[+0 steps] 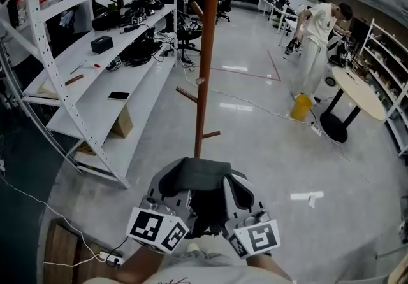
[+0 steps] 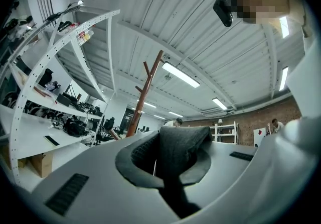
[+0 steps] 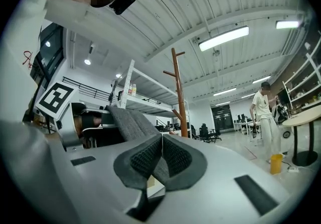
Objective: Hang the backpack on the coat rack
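The black fabric backpack (image 1: 204, 209) hangs low between two hand-held grippers, carried by its broad dark grey woven handle (image 1: 194, 173), just short of the foot of the coat rack. The left gripper (image 1: 168, 183) has its jaws closed on the handle, whose coarse weave (image 2: 181, 143) bulges up out of the dark padded jaw faces in the left gripper view. The right gripper (image 1: 237, 188) is likewise clamped shut on the handle, and in the right gripper view the ribbed pads meet over a fold of the grey webbing (image 3: 129, 121), which stretches away toward the other gripper's black-and-white marker cube (image 3: 56, 98). Both grippers have smooth pale grey shells. Directly ahead rises the tall reddish-brown wooden coat rack (image 1: 207, 53), a round pole with short upward-angled pegs. To its left stands white perforated metal shelving (image 1: 95, 66) laden with dark equipment. On the glossy grey floor (image 1: 255, 149) beyond, a person in white clothes (image 1: 317, 41) stands beside a yellow container (image 1: 301, 107) and a pale round table (image 1: 360, 92).
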